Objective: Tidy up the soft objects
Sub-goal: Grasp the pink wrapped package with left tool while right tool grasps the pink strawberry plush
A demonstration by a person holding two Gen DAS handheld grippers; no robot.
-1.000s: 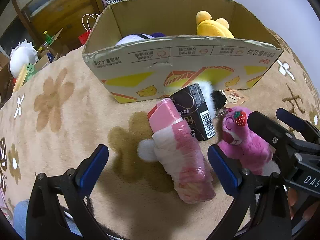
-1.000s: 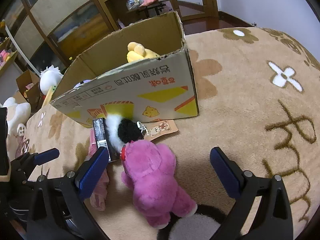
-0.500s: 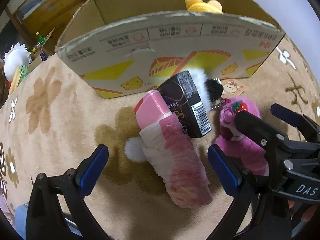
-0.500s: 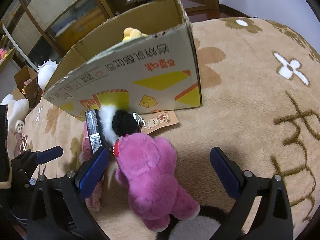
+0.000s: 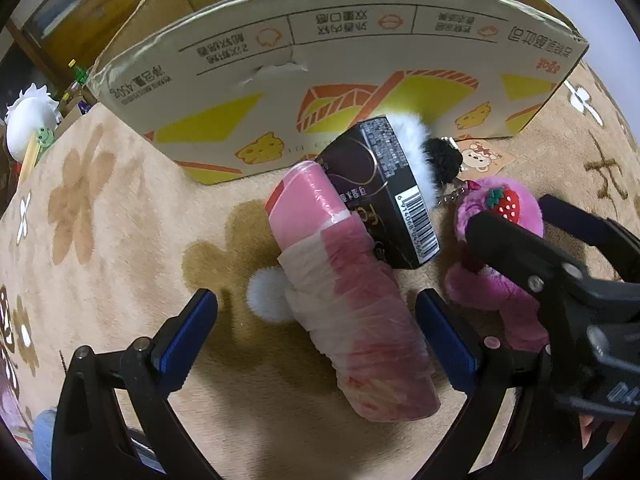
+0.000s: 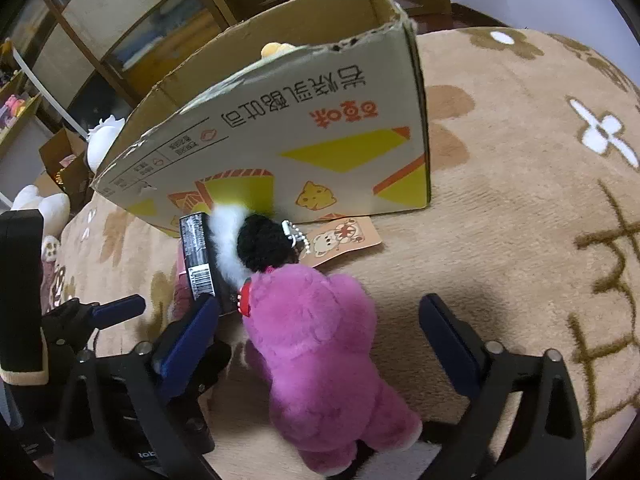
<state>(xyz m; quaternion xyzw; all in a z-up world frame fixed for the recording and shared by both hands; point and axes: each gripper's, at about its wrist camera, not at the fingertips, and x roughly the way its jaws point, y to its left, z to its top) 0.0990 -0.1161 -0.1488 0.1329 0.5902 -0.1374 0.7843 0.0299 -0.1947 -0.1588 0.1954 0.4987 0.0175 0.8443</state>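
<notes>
Right wrist view: the right gripper (image 6: 320, 334), jaws wide but just closing, straddles a pink plush bear (image 6: 316, 356); ideally centre on its body before squeezing.

Right wrist view. Right gripper (image 6: 320, 332) at 6 o'clock, jaws wide and just closing slightly, straddling a magenta plush bear (image 6: 316, 344) without pressing it. At 10 o'clock of the bear, a black barcoded carton (image 6: 197, 258) and a white-and-black fluffy toy (image 6: 256, 240). At 12 o'clock, a printed cardboard box (image 6: 288, 128) on the flowered beige blanket (image 6: 520, 208). Left gripper (image 6: 100, 316) at 9 o'clock.
</notes>
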